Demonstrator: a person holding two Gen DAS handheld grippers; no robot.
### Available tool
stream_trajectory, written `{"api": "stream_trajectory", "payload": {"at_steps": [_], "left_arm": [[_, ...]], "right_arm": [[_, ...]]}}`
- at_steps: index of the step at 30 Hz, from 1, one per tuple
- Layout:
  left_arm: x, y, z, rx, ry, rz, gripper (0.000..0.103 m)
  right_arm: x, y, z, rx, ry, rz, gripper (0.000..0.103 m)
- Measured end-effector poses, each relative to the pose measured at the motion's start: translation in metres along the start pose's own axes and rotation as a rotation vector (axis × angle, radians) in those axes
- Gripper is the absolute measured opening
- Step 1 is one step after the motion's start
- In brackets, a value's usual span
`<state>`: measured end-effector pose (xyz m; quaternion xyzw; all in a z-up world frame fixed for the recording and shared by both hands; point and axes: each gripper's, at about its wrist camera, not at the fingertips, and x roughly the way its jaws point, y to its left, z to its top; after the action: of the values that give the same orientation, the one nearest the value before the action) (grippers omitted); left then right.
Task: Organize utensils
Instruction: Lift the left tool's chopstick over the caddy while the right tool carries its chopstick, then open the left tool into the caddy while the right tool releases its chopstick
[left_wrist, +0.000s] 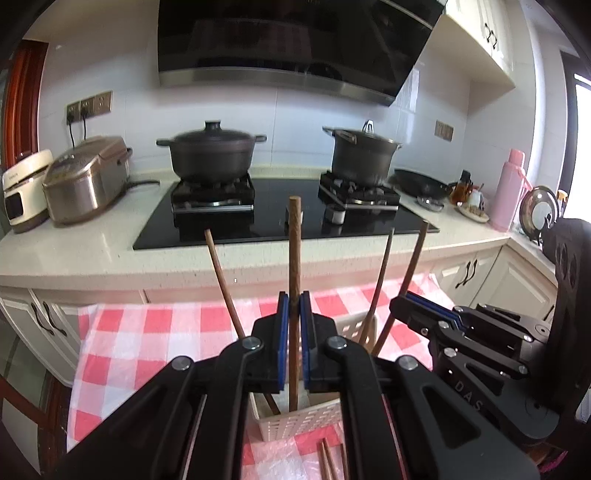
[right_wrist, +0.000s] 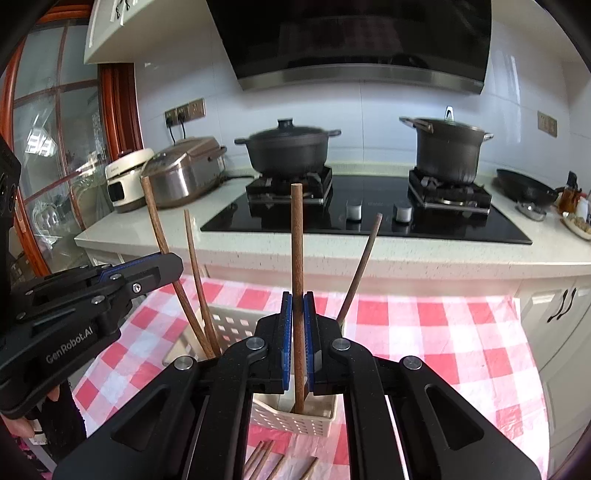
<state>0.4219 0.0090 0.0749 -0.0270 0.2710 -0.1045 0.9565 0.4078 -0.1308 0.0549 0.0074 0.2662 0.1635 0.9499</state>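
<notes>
- Left tongs (left_wrist: 294, 314): the blue pads pinch one upright wooden stick (left_wrist: 294, 258) about halfway up, its lower end down in the white slotted basket (left_wrist: 295, 421).
- The basket stands on the checked cloth (left_wrist: 147, 332) that covers the surface, near the edge closest to the cameras; loose sticks (left_wrist: 328, 461) lie flat on the cloth just in front of it.
- Right tongs (right_wrist: 298, 328): pressed onto a second upright stick (right_wrist: 296, 240), also at mid-length, with its lower end inside the same basket.
- How they should handle, as a judgement: the sticks look light, stiff and smooth, so a mid-length pinch keeps each one balanced; a smooth round shaft may slip or swing between flat pads, so a square grip seems wise. They do not look fragile. The basket looks light too and may slide or tip if a stick pushes against its wall.
- Count, left wrist view: four sticks stand in the basket, one of them held; at least three lie loose on the cloth.
- Count, right wrist view: four upright sticks again, two leaning left, one held, one leaning right; about five loose ends show in front. One basket, two tongs.
</notes>
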Motion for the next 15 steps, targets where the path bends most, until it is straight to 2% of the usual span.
{"api": "stream_trajectory", "payload": {"at_steps": [4, 7, 9, 11, 13, 15], "left_arm": [[0.008, 0.005, -0.006, -0.01, 0.015, 0.026, 0.006], [0.011, 0.009, -0.008, -0.015, 0.018, 0.039, 0.014], [0.01, 0.01, -0.007, -0.017, 0.008, 0.061, 0.033], [0.007, 0.012, -0.008, -0.022, -0.009, 0.074, 0.038], [0.003, 0.013, -0.007, -0.024, -0.019, 0.084, 0.041], [-0.003, 0.015, -0.007, -0.029, -0.037, 0.099, 0.053]], "right_arm": [[0.014, -0.006, -0.004, 0.025, 0.023, -0.01, 0.007], [0.02, -0.011, -0.005, 0.039, 0.032, -0.018, 0.011], [0.021, -0.013, -0.006, 0.039, 0.029, -0.03, 0.016], [0.021, -0.017, -0.006, 0.052, 0.028, -0.032, 0.026], [0.019, -0.021, -0.007, 0.065, 0.022, -0.036, 0.028], [0.015, -0.024, -0.007, 0.071, 0.017, -0.041, 0.028]]}}
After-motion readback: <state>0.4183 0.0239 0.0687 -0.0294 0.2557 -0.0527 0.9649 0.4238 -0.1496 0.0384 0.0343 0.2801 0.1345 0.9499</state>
